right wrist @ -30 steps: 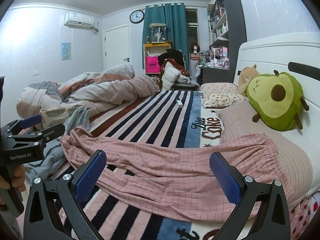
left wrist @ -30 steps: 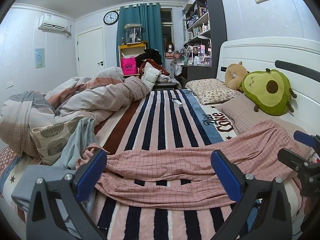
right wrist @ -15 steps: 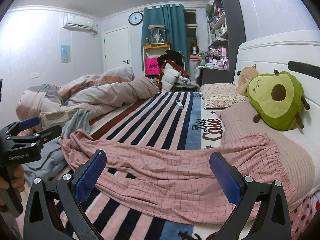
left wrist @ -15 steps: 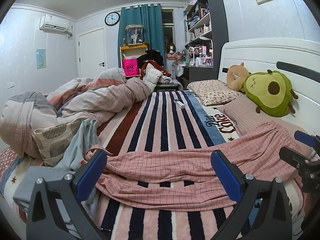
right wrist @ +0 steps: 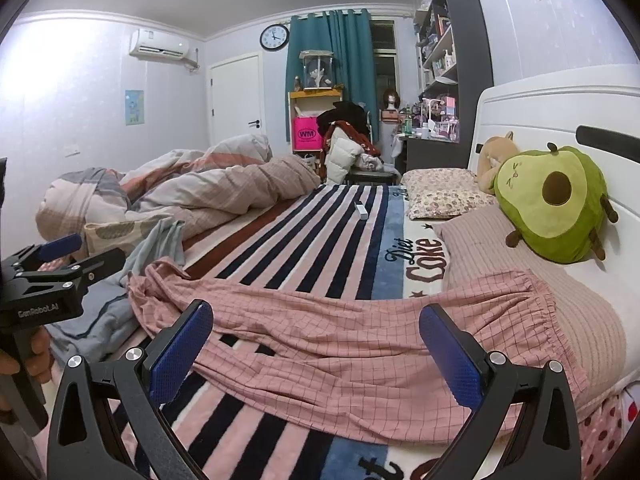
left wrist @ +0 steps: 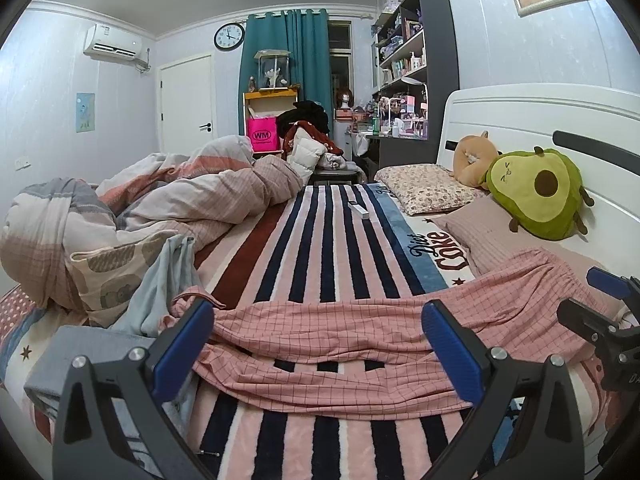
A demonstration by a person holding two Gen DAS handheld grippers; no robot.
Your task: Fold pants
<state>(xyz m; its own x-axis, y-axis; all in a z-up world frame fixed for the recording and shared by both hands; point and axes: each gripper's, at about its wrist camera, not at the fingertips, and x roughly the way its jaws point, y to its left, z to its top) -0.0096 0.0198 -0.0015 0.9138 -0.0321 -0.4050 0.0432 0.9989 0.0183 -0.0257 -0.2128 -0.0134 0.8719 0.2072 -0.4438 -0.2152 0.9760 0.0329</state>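
Note:
Pink checked pants (left wrist: 360,344) lie spread sideways across the striped bedspread (left wrist: 332,240), waistband to the right by the pillows, legs running left; they also show in the right wrist view (right wrist: 340,336). My left gripper (left wrist: 320,344) is open and empty, held above the near edge of the pant legs. My right gripper (right wrist: 316,348) is open and empty, above the pants nearer the waistband. The right gripper also shows at the right edge of the left wrist view (left wrist: 600,312). The left gripper shows at the left edge of the right wrist view (right wrist: 60,264).
A bunched duvet (left wrist: 160,208) and grey-blue clothes (left wrist: 160,280) crowd the bed's left side. An avocado plush (left wrist: 536,192), pillows (left wrist: 424,186) and the white headboard (left wrist: 540,116) are on the right. A small white remote (left wrist: 359,210) lies further up the bedspread.
Both grippers have drifted slightly back and up, so the view of the pants shifted a little. The pants lie as before and both grippers stay open.

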